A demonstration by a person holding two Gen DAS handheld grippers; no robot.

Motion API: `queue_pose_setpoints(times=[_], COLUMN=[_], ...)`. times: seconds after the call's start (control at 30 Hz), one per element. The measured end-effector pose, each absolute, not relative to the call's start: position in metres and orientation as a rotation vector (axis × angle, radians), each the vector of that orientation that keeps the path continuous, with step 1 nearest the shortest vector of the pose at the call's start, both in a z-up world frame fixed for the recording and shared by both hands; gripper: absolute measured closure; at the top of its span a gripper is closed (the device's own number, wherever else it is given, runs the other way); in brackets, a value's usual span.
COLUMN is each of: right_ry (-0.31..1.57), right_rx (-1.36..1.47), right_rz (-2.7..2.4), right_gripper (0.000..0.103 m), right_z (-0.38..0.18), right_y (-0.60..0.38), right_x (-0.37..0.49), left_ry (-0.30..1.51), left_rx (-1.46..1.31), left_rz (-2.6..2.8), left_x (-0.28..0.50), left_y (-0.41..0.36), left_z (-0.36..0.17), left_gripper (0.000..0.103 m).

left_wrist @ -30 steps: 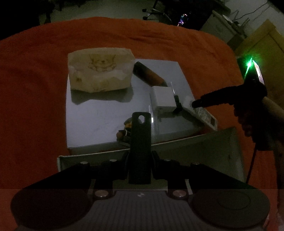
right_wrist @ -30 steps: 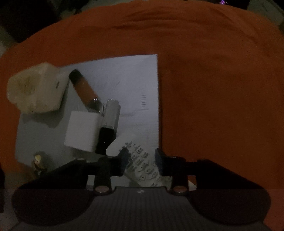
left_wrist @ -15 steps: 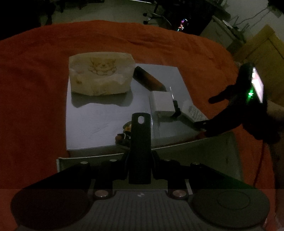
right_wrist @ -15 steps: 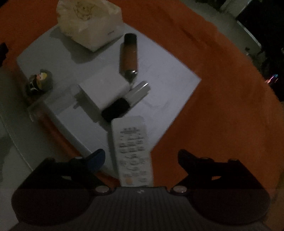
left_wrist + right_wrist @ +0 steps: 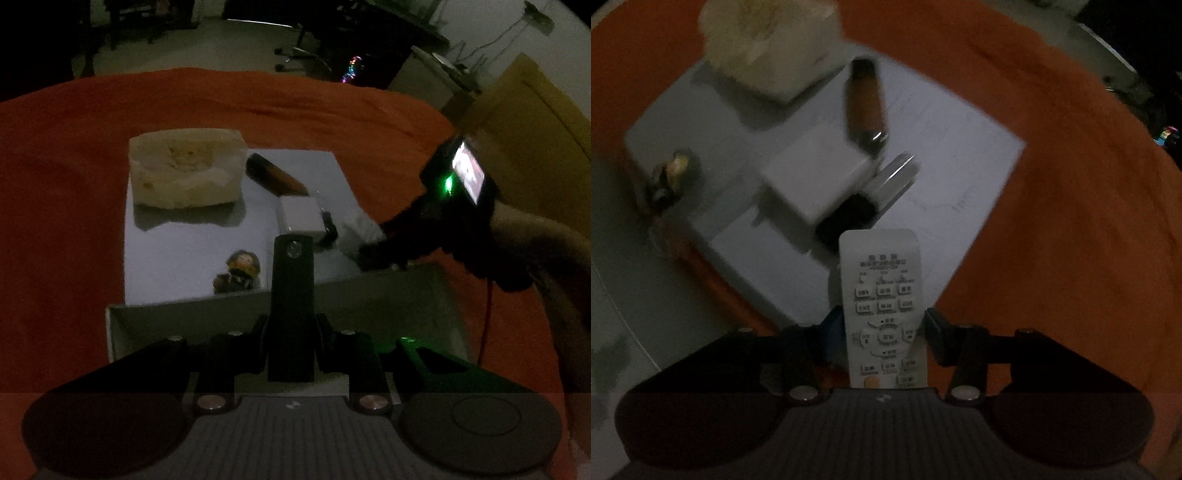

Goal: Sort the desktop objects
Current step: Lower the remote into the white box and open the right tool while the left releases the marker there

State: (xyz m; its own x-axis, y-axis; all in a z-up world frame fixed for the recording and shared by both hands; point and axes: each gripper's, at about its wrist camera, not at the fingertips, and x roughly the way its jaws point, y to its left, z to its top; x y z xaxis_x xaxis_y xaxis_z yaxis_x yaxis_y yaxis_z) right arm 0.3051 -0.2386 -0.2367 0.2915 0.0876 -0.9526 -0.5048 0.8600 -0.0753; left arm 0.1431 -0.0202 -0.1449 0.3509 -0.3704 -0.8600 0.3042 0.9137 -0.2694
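Note:
My left gripper point(image 5: 291, 343) is shut on a black flat bar point(image 5: 293, 295) with a round spot at its tip, held above an open grey box point(image 5: 388, 299). In the right wrist view a white remote point(image 5: 882, 295) lies lengthwise between the jaws of my right gripper point(image 5: 882, 328), which are closing; both pads touch its long edges. The left wrist view shows the right gripper point(image 5: 373, 251) at the grey board's point(image 5: 177, 243) right edge, over the remote point(image 5: 356, 225).
On the grey board point(image 5: 960, 166) lie a cream tissue pack point(image 5: 764, 48), a brown tube point(image 5: 866, 103), a white cube point(image 5: 812, 181), a black and silver cylinder point(image 5: 871, 195) and a small figurine point(image 5: 670, 177). An orange cloth point(image 5: 1071, 221) covers the surface all around.
My right gripper rolled, opened wide beside the remote, then closed in along its long sides. The left gripper rose and drew back a little with the black bar.

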Motion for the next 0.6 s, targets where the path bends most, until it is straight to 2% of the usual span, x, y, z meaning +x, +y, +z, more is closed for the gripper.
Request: queue_pose_setpoints(times=[0.33,0.6], right_ry=[1.093,1.031], right_rx=[-0.072,0.079], right_rz=[0.250,0.343], right_gripper=[0.054,0.054], right_z=[-0.134,-0.065], right_y=[-0.278,-0.267], right_x=[0.310,0.243], left_ry=[1.132,1.181], left_rx=[-0.067,-0.051], left_rz=[-0.420,-0.384], left_x=[0.098,0.072], left_y=[-0.009,-0.005], left_z=[-0.151,-0.180], left_gripper=[0.082,0.082])
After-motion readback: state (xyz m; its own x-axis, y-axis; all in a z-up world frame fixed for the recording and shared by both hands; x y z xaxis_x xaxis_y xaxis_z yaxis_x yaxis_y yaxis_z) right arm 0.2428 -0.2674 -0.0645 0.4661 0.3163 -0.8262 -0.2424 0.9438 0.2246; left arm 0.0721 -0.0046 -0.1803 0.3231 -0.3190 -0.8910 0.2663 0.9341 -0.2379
